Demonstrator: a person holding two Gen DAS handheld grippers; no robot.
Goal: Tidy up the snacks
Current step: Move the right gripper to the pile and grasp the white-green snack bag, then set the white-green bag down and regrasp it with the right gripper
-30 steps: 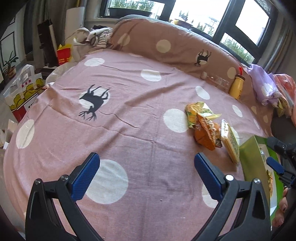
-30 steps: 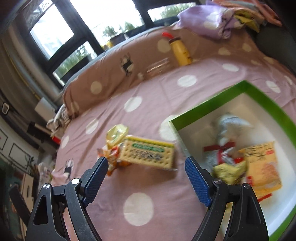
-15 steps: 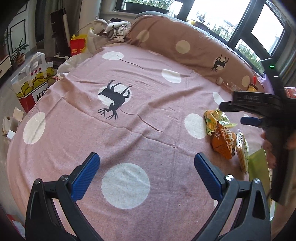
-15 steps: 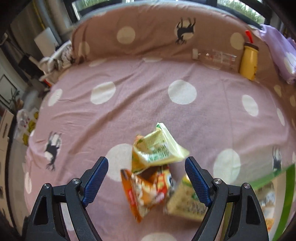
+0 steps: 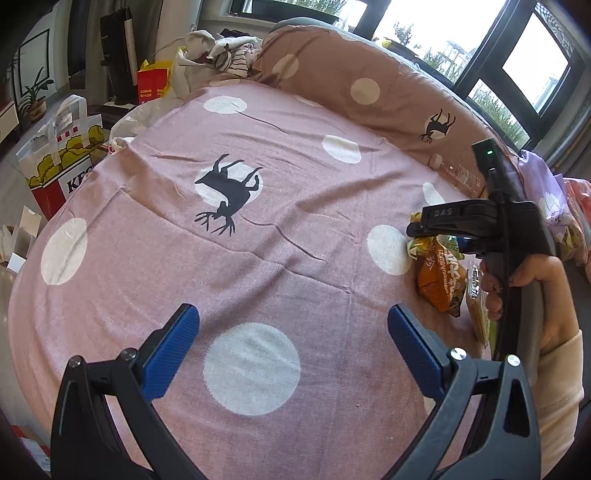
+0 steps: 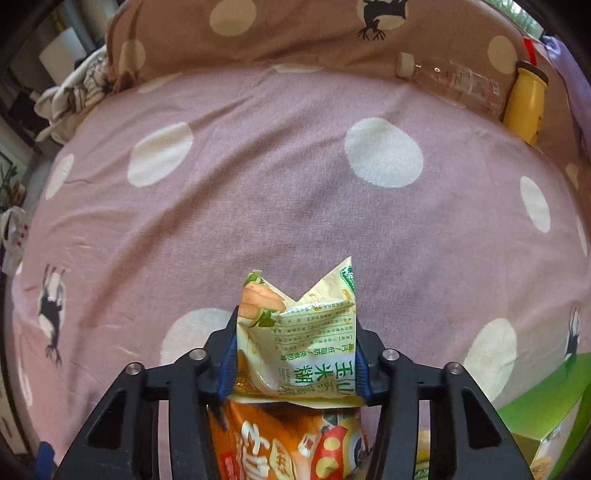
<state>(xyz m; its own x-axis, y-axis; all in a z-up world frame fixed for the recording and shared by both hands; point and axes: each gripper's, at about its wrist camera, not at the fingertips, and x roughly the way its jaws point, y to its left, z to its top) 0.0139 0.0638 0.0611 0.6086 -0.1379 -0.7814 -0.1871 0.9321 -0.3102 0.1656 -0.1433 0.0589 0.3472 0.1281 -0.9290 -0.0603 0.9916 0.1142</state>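
Observation:
My right gripper (image 6: pixel 295 354) is shut on a pale green and yellow snack packet (image 6: pixel 306 339), crumpling it between the blue pads. An orange snack bag (image 6: pixel 280 443) lies just under it. In the left wrist view the right gripper (image 5: pixel 417 230) sits over the same pile at the right: the orange bag (image 5: pixel 441 277), the tip of the green packet (image 5: pixel 417 245) and a flat yellow cracker pack (image 5: pixel 478 314) on edge. My left gripper (image 5: pixel 291 343) is open and empty, low over the pink spotted bedspread (image 5: pixel 258 229).
A green box (image 6: pixel 543 402) stands at the lower right in the right wrist view. A clear bottle (image 6: pixel 454 79) and a yellow bottle (image 6: pixel 526 103) lie against the brown pillow (image 6: pixel 295 33). A KFC bag (image 5: pixel 59 158) and clutter stand beside the bed's left edge.
My right gripper has swung from the green box to the snack pile, dropped down and closed on the green packet. The left gripper has stayed open and shifted slightly.

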